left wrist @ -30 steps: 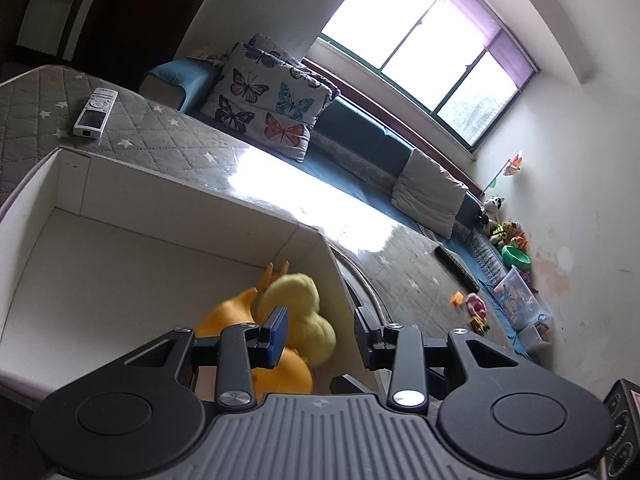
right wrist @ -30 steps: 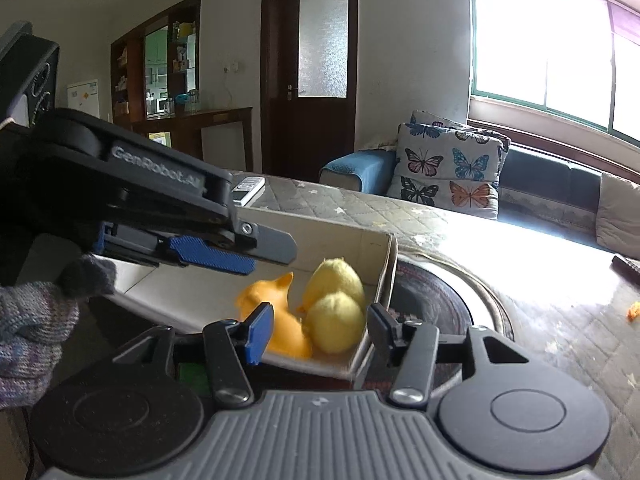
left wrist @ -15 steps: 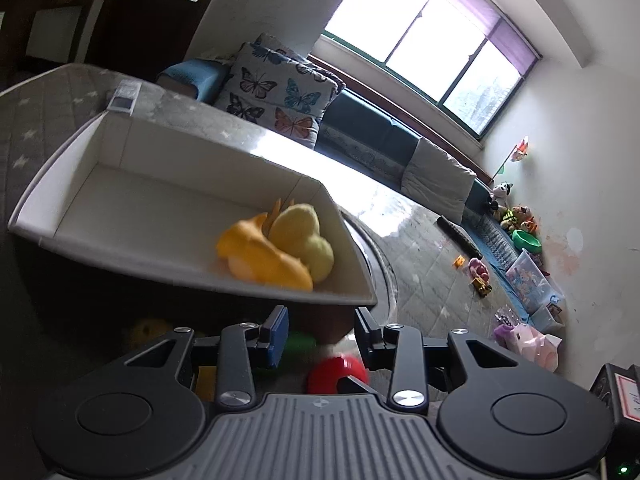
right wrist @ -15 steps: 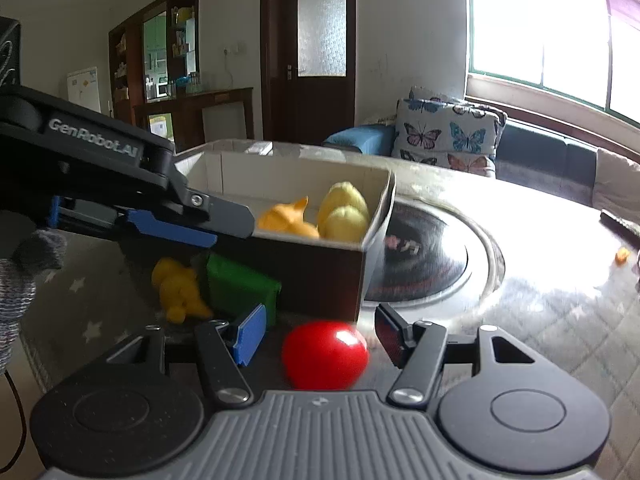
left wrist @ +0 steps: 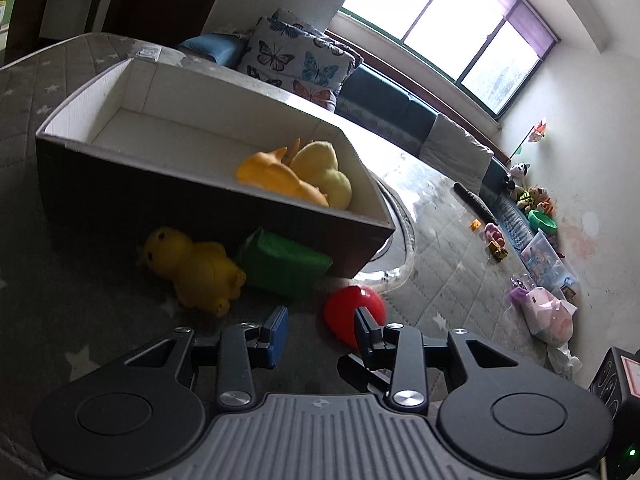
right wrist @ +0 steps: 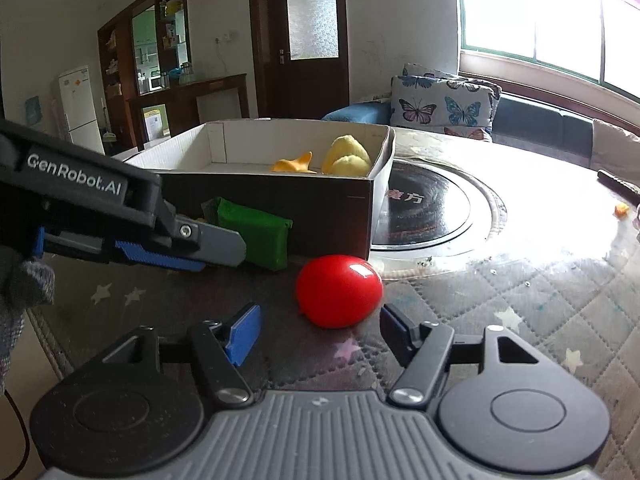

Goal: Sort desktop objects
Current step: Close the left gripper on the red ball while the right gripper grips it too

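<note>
A shallow cardboard box (left wrist: 208, 196) (right wrist: 304, 200) on the table holds an orange toy (left wrist: 276, 178) and two yellow plush balls (left wrist: 320, 168) (right wrist: 346, 156). In front of it lie a yellow plush duck (left wrist: 192, 266), a green block (left wrist: 284, 262) (right wrist: 256, 230) and a red ball (left wrist: 352, 308) (right wrist: 338, 290). My left gripper (left wrist: 322, 330) is open and empty, low over the table between the green block and the red ball; it shows in the right wrist view (right wrist: 176, 256). My right gripper (right wrist: 320, 332) is open, with the red ball just ahead between its fingers.
A round black hotplate (right wrist: 428, 208) is set into the quilted table right of the box. A remote (left wrist: 476, 204) and small toys (left wrist: 496, 238) lie farther right. A sofa with butterfly cushions (right wrist: 440, 100) stands behind the table.
Both grippers have dropped from above the box and pulled back to table level in front of it. The red ball, green block and yellow duck have come into view.
</note>
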A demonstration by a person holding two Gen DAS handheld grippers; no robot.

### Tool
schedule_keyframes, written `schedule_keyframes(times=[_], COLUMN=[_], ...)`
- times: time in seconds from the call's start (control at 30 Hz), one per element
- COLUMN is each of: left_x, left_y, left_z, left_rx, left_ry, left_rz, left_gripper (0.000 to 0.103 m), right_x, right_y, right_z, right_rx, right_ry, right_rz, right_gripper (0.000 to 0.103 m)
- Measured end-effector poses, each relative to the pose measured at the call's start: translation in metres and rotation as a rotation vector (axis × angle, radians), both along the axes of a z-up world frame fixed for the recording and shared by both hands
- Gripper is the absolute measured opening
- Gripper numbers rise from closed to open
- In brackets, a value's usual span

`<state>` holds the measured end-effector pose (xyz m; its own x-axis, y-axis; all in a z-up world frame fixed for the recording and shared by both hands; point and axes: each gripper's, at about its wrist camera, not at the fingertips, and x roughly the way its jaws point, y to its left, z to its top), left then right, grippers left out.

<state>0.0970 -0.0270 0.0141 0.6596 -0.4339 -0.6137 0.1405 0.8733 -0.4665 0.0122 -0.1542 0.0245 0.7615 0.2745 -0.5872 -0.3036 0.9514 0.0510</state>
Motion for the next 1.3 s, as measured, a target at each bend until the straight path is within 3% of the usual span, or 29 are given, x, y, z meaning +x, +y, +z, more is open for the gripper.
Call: schedule_keyframes(times=[0.53,1.3], left_x=[-0.002,0.005], left_y=[-0.012,-0.016], left_z=[-0.005,-0.007], left_rx=[0.052,0.057], left_ry=[0.022,0.032], left_rz=[-0.013,-0.029], left_gripper=[0.038,0.038], right_x=[0.002,0.014], right_y=[0.000,-0.001], right_z=[-0.008,-0.013], right_rx=[0.000,-0.003], right_ry=[0.014,0.017], right_rz=[-0.011,-0.023], right_gripper=[0.068,0.068])
